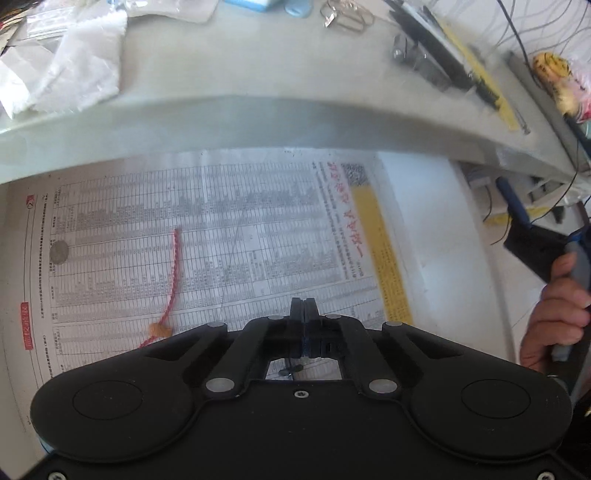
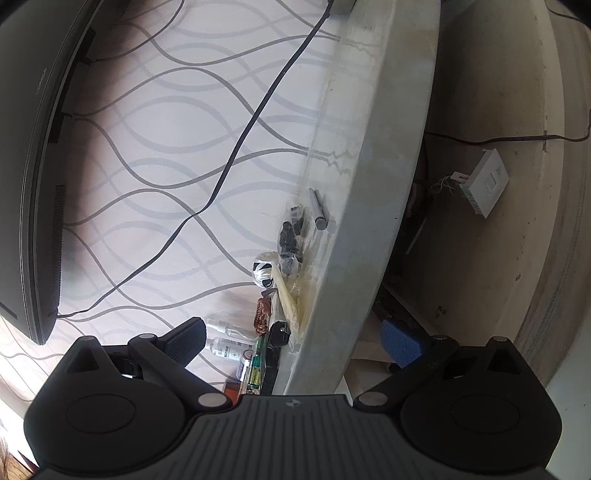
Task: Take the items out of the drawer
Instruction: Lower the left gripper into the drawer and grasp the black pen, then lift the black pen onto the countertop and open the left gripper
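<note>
In the left wrist view an open drawer [image 1: 421, 221] lies below the desk edge [image 1: 258, 118]; a newspaper [image 1: 258, 229] lines its floor. On the paper lie a red braided cord [image 1: 176, 266] with an orange bead [image 1: 159, 329] and a coin [image 1: 59, 252]. My left gripper [image 1: 303, 309] hangs over the paper right of the cord, its fingers pressed together with nothing showing between the tips. A small dark object [image 1: 291, 369] shows through the gap behind the fingers. My right gripper [image 2: 295, 339] is open, straddling the desk's side edge.
Crumpled plastic bags [image 1: 74, 66], binder clips [image 1: 343, 14] and bagged tools [image 1: 436, 55] lie on the desk top. A hand [image 1: 554, 314] holds the right gripper beside the drawer. A monitor [image 2: 33, 166], a cable [image 2: 236, 147], small bottles [image 2: 229, 343] and batteries [image 2: 255, 373] sit on the wavy-patterned top.
</note>
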`<state>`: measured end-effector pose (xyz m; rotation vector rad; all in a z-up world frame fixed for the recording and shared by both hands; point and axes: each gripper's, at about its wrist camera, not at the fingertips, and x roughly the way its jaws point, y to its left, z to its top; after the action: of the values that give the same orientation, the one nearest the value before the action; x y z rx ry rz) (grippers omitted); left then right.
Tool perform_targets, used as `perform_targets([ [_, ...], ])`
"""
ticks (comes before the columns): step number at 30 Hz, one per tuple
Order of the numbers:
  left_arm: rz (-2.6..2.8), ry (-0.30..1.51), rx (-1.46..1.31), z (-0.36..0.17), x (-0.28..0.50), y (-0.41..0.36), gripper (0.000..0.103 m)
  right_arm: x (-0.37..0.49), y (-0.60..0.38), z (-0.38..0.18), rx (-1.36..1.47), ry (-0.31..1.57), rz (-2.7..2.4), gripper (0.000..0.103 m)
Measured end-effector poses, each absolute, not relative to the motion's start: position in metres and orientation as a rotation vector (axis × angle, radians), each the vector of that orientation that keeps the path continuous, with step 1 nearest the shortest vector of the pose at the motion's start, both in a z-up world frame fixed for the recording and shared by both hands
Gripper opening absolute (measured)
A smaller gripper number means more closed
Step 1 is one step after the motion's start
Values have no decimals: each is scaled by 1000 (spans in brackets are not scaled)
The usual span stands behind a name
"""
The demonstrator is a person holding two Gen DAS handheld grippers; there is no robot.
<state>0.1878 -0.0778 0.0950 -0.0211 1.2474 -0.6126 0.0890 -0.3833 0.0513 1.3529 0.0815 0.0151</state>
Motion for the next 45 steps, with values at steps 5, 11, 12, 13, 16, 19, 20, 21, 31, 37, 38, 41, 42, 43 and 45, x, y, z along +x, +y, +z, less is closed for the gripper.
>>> perform_targets([
  [5,-597,1318,-23,87,187,-67,15,90,-382,53,1344,82,11,103],
  [11,-604,1381,65,77,184,-71,22,91,-379,55,1320,89,11,103],
  [12,-609,1386,72,76,184,-71,24,91,-378,55,1318,90,11,103],
  [13,-612,1392,78,75,183,-72,27,91,-378,55,1319,90,11,103],
  [16,-612,1403,114,69,179,-76,29,91,-378,56,1319,88,10,103],
  [19,-613,1389,148,65,177,-82,30,91,-378,55,1321,86,11,103],
  [20,-613,1380,157,65,177,-83,28,91,-378,55,1322,86,12,103],
  [21,-610,1369,169,65,177,-83,23,91,-378,55,1323,85,12,103],
  [31,-649,1227,117,93,188,-71,8,92,-378,55,1331,82,17,103],
  [37,-743,1196,-5,120,202,-64,8,92,-378,55,1331,82,16,103],
  [38,-784,1183,-12,128,200,-66,8,92,-378,55,1331,82,15,103],
  [41,-880,1097,-30,160,198,-71,8,93,-378,55,1329,85,12,103],
  [42,-898,1060,-35,173,199,-72,8,93,-378,56,1328,86,12,103],
  [43,-904,1013,-30,188,202,-71,8,94,-378,56,1327,87,13,103],
  [45,-887,934,0,205,210,-75,9,94,-378,55,1328,85,14,103],
])
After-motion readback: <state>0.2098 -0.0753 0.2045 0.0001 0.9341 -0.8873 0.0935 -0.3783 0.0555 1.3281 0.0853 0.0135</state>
